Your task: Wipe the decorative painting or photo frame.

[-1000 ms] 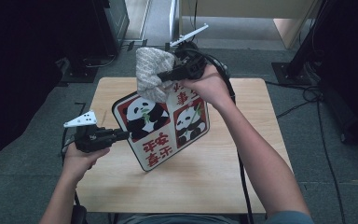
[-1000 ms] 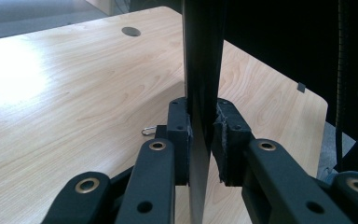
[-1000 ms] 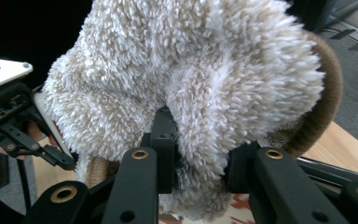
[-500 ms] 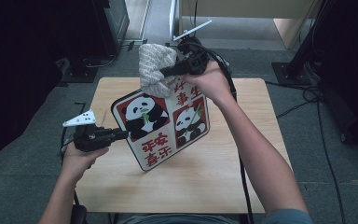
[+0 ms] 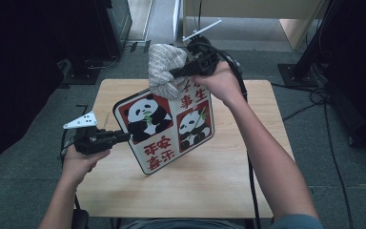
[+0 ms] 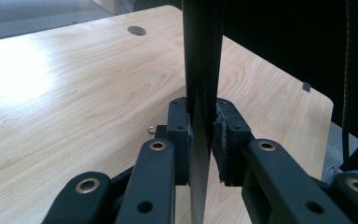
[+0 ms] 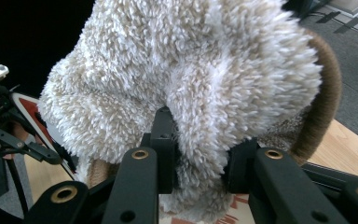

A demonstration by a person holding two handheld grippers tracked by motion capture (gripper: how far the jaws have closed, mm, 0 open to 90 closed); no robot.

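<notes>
Wiping step: left gripper point(image 5: 119, 137) jaws clamped on panda board point(image 5: 171, 131) edge, right gripper point(image 5: 178, 72) jaws clamped on fluffy cloth point(image 5: 164, 69). Next: drag cloth down board face.

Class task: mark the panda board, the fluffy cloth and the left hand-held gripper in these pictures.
panda board point(image 5: 169, 131), high view, on its printed face between the two pandas.
fluffy cloth point(image 7: 205, 70), right gripper view, on its shaggy front.
left hand-held gripper point(image 5: 124, 137), high view, at its tips on the board's edge.

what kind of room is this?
Likely a lab or recording workspace: a small wooden table on grey carpet, loose cables across the floor, dark equipment stands around it.
</notes>
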